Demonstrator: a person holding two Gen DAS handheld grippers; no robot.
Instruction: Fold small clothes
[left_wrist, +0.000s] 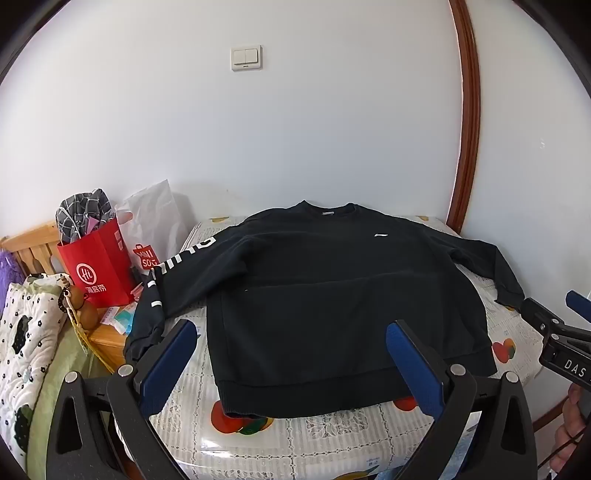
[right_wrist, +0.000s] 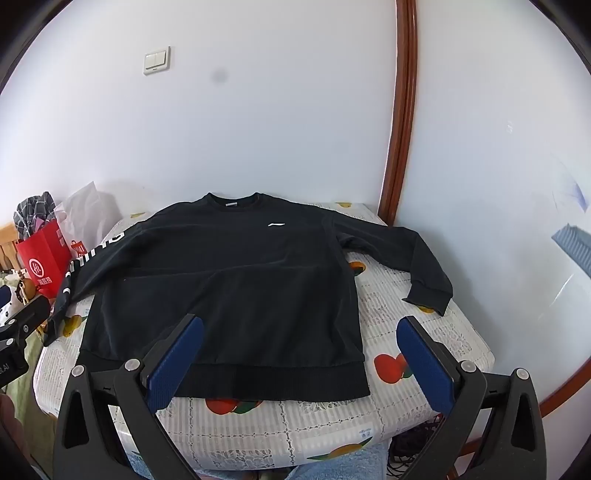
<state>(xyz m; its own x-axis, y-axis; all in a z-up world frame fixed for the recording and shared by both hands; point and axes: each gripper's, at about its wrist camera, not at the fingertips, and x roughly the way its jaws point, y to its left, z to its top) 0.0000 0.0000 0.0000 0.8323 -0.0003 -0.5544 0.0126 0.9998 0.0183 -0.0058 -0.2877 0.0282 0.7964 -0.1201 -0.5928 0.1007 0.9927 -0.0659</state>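
A black sweatshirt (left_wrist: 325, 295) (right_wrist: 221, 288) lies flat, front up, on a small table (left_wrist: 332, 435) (right_wrist: 424, 332) covered with a fruit-print cloth. Its collar points to the wall and its hem to me. The left sleeve, with white lettering (left_wrist: 162, 273), hangs over the table's left edge. The right sleeve (right_wrist: 417, 258) lies bent on the table. My left gripper (left_wrist: 291, 332) hovers open above the hem, nothing between its blue pads. My right gripper (right_wrist: 301, 325) is open too, above the hem's right part, empty. Each gripper shows at the edge of the other's view.
A red paper bag (left_wrist: 98, 266) stuffed with checked cloth and a white plastic bag (left_wrist: 155, 218) stand on a wooden stand left of the table. A patterned quilt (left_wrist: 26, 332) lies at far left. A white wall and a brown door frame (left_wrist: 469, 129) are behind.
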